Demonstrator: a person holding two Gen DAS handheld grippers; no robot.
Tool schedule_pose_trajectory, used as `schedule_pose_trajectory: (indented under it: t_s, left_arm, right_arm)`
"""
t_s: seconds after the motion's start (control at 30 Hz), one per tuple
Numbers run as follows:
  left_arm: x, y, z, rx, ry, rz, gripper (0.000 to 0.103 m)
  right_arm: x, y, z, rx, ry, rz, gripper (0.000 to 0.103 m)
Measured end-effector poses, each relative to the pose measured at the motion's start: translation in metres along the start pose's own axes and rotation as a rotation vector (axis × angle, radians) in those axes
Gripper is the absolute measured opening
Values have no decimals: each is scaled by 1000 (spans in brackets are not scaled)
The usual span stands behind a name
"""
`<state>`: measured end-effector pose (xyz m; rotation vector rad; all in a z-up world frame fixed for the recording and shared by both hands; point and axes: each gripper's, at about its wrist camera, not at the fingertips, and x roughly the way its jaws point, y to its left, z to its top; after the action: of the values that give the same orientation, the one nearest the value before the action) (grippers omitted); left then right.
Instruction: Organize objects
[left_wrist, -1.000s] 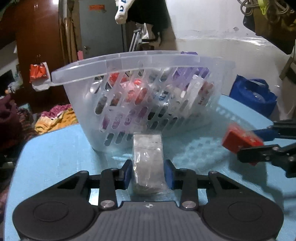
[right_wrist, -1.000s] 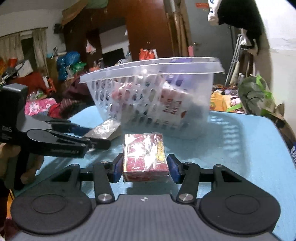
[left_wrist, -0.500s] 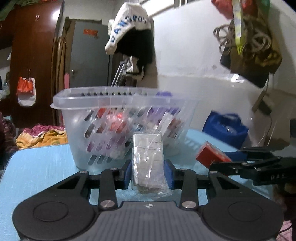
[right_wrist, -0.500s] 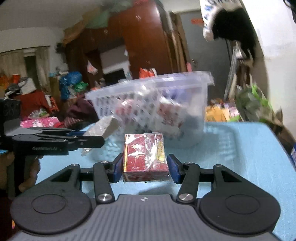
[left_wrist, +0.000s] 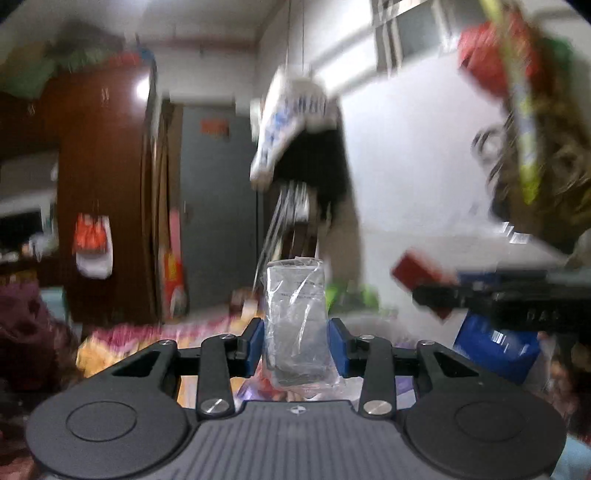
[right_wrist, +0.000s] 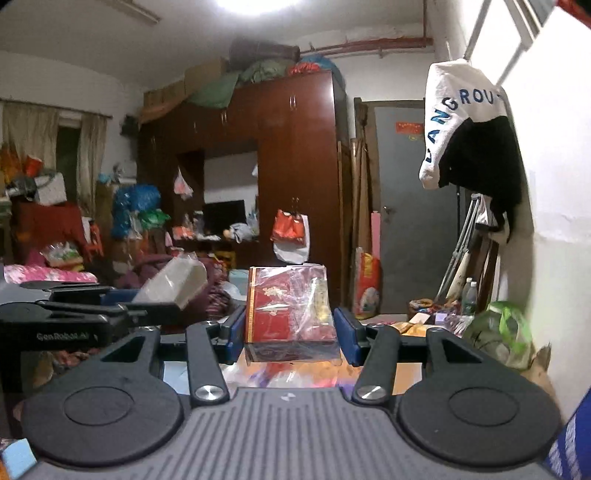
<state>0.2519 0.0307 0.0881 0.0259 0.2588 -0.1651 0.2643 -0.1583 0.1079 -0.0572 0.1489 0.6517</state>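
Left wrist view, blurred: the left hand-held gripper (left_wrist: 296, 345) sits low centre of the frame, and its jaws have just been opening; the pale plastic-wrapped pack (left_wrist: 295, 317) stands upright between the blue pads (left_wrist: 256, 345), and a thin gap shows on each side, so the pads do not appear to press it. Right wrist view, sharp: the right hand-held gripper (right_wrist: 291, 341) is at lower centre, and its jaws too have just been opening; the red plastic-wrapped box (right_wrist: 290, 312) stands between the pads, a clear gap on either side, seemingly loose rather than clamped. Below both packs, at bottom centre, lies a smear of purple, red and orange things, too blurred to name. Each tool shows in the other's view at mid height: the right one enters from the right edge of the left view with the red box at its tip, the left one from the left edge of the right view with the pale pack tilted. Farther back: a dark wooden wardrobe (right_wrist: 295, 166) at centre, a grey door (right_wrist: 406, 206) to its right, a white cloth with blue letters (right_wrist: 458, 110) hanging upper right over a black garment.
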Motion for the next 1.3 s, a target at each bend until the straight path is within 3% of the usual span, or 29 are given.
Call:
schedule_pose_trajectory:
  t_s: [0.03, 0.1, 0.2, 0.3, 0.37, 0.43, 0.5, 0.57, 0.67, 0.77, 1.3]
  left_arm:
    - [16, 2, 1, 2, 44, 22, 63]
    - [40, 5, -4, -12, 94, 55, 79]
    - [42, 8, -16, -33, 99, 42, 79]
    - [14, 8, -27, -40, 23, 44, 84]
    - [-5, 8, -33, -35, -22, 79, 91]
    - [-17, 10, -38, -44, -19, 60, 100]
    - [-21, 13, -42, -81, 20, -5, 101]
    - [-22, 11, -46, -96, 38, 1, 101]
    - [-26, -3, -49, -49, 59, 81, 101]
    - [-34, -15, -51, -15, 58, 132, 101]
    - [-41, -31, -56, -9, 107, 107, 101]
  right_arm:
    - [15, -2, 4, -13, 30, -11, 68]
    - [37, -6, 3, -20, 75, -64, 93]
    - [41, -12, -8, -18, 99, -95, 94]
    - [2, -20, -20, 28, 23, -70, 103]
    - [-21, -19, -24, 43, -1, -120, 103]
    - [-36, -18, -29, 43, 14, -214, 103]
    - [-52, -12, -40, 38, 44, -337, 103]
    - [-69, -8, -48, 46, 51, -376, 103]
    - [-83, -11, -53, 102, 135, -312, 103]
    - [-94, -16, -56, 173, 124, -232, 103]
    - [-85, -8, -53, 125, 167, -204, 103]
